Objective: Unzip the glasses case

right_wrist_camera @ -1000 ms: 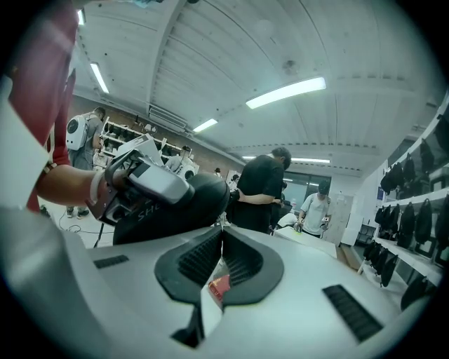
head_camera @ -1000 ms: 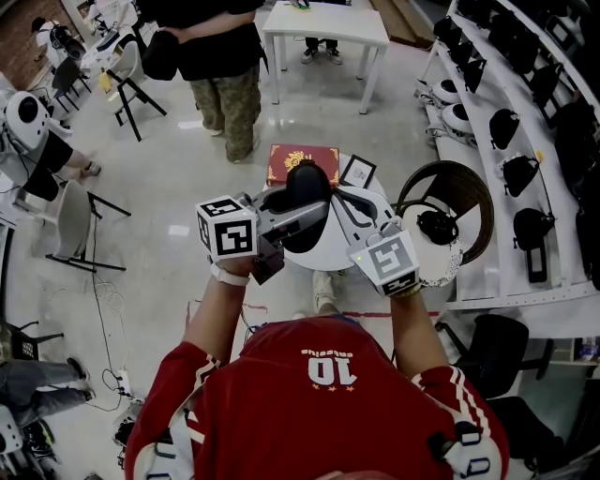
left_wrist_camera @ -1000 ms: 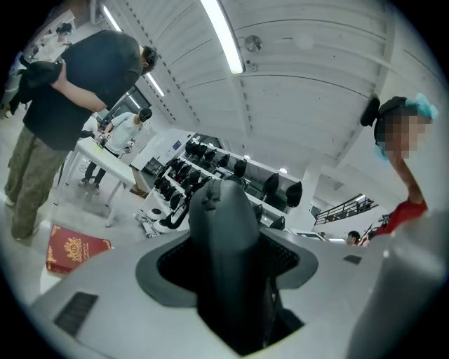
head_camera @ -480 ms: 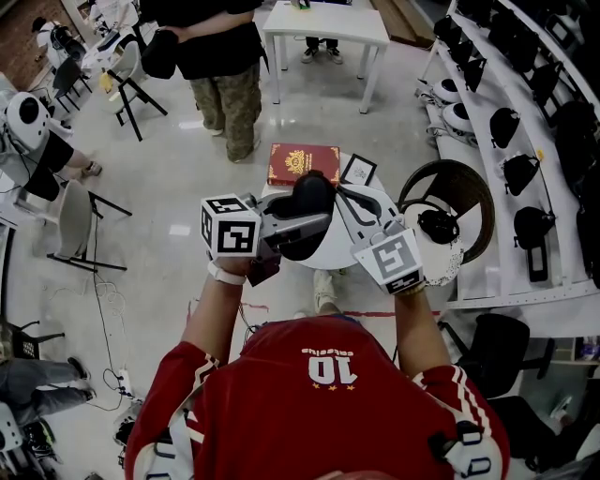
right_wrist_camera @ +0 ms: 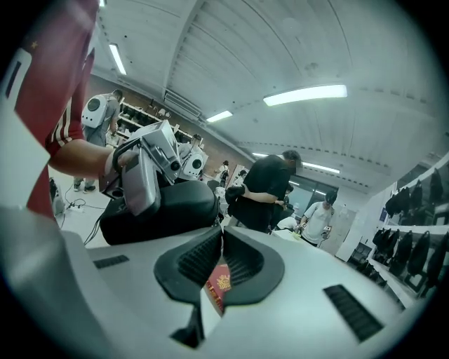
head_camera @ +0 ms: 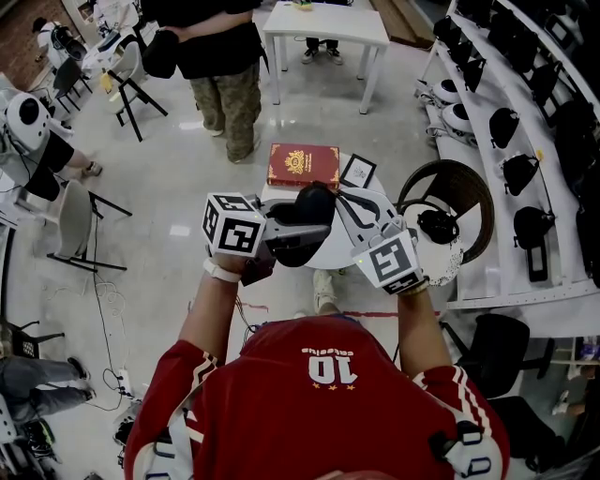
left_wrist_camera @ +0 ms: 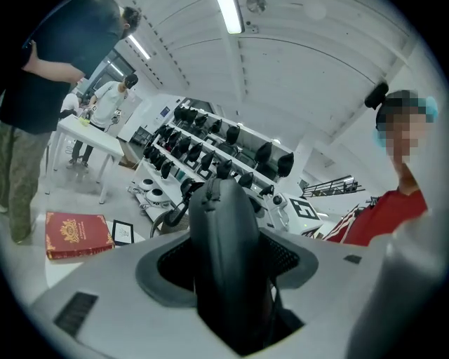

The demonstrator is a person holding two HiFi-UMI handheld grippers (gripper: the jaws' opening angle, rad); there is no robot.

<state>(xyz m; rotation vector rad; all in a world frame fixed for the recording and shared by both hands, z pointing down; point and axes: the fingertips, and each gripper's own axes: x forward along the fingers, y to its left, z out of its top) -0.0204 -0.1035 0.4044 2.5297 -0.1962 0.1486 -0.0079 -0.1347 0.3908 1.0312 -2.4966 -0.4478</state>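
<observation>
The black glasses case (head_camera: 307, 208) is held in the air over a small round table, with my left gripper (head_camera: 298, 231) shut on its body. In the left gripper view the case (left_wrist_camera: 223, 231) stands edge-on between the pads, filling my left gripper (left_wrist_camera: 228, 261), and its zip seam runs up the ridge. My right gripper (head_camera: 340, 202) reaches the case from the right. In the right gripper view the case (right_wrist_camera: 161, 210) lies at the left, and my right gripper (right_wrist_camera: 221, 230) has its tips pressed together at the case's near end. Whether they pinch a zip pull is too small to tell.
A red book (head_camera: 302, 166) and a small framed picture (head_camera: 357, 172) lie on the round white table (head_camera: 330, 251). A wicker chair (head_camera: 469, 192) with a black headset stands to the right, below shelves of black gear (head_camera: 525, 112). A person (head_camera: 220, 66) stands beyond, by a white table (head_camera: 323, 23).
My left gripper has shifted a little right and down with the case, whose far end has tipped toward the right gripper. The right gripper has barely moved.
</observation>
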